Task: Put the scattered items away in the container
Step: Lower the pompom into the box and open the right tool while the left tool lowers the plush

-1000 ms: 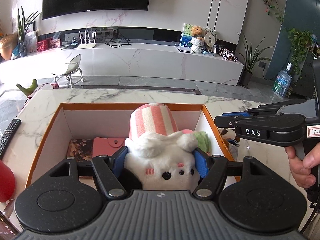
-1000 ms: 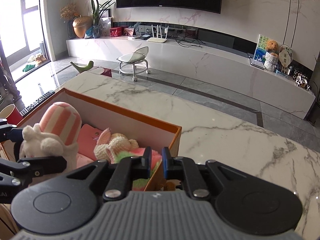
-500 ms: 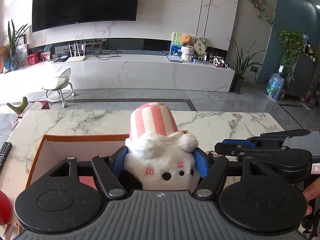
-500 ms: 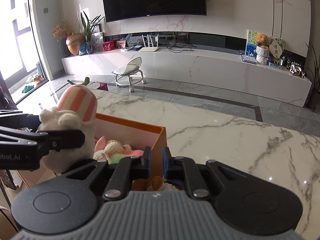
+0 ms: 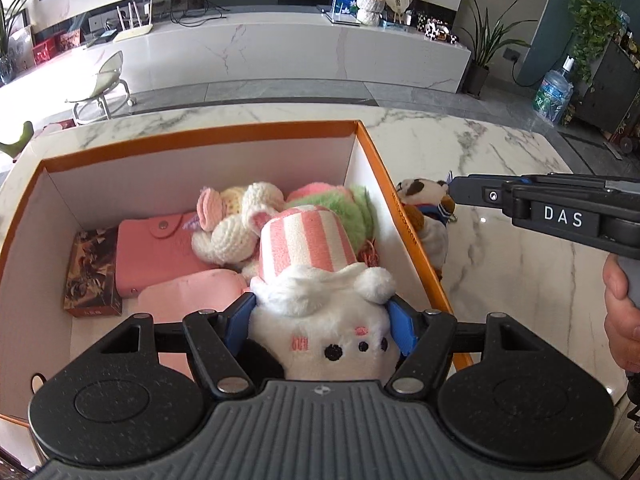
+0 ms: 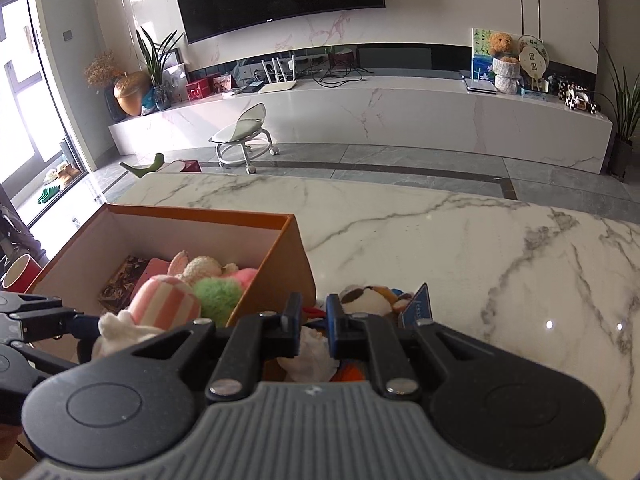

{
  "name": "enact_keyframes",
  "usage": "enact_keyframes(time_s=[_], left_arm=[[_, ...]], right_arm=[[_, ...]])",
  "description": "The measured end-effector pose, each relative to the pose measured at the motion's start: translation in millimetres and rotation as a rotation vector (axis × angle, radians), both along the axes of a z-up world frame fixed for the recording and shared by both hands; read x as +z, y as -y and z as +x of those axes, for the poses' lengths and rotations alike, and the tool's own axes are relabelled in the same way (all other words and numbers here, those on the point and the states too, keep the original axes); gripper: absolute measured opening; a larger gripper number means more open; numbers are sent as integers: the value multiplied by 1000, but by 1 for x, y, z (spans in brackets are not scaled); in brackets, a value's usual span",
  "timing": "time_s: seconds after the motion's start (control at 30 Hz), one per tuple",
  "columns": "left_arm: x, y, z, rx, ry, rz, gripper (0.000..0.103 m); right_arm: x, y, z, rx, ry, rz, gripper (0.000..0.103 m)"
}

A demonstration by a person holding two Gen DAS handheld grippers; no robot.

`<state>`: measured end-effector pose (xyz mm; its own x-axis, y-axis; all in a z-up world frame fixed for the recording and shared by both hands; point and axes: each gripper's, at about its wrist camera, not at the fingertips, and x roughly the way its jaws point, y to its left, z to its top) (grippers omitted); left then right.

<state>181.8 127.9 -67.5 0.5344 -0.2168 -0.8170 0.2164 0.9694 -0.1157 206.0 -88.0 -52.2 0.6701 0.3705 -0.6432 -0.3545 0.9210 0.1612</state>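
Holding one white plush (image 5: pixel 332 332) with a pink-striped hat, the left tongs (image 5: pixel 320 322) pinch it between their blue pads, above the near end of the box (image 5: pixel 192 140). One orange box stands on the marble table (image 5: pixel 500 248); in it lie a pink wallet (image 5: pixel 160 248), a brown card box (image 5: pixel 92 276), a crocheted bunny (image 5: pixel 228 224) and a green-pink plush (image 5: pixel 340 200). One panda plush (image 5: pixel 424 204) lies on the table just outside the box's right wall. The right tongs (image 6: pixel 313 322) hover over it, nearly closed, holding nothing. Compared with half a second ago, the left tongs now tilt down into the box, and the right tongs sit lower over the panda.
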Motion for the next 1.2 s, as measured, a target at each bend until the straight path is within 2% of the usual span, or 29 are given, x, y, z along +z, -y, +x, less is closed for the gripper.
enact_keyframes(time_s=[0.37, 0.7, 1.0, 1.2], left_arm=[[-18, 9, 16, -60, -104, 21, 81], [-20, 8, 20, -127, -181, 8, 81], [-19, 10, 19, -115, -171, 11, 82], [-10, 6, 12, -99, -136, 2, 84]], right_arm=[[-11, 4, 2, -11, -23, 9, 14], [-16, 4, 2, -18, -36, 13, 17], [-13, 5, -2, -19, -28, 13, 19], [-11, 4, -4, -17, -27, 10, 20]])
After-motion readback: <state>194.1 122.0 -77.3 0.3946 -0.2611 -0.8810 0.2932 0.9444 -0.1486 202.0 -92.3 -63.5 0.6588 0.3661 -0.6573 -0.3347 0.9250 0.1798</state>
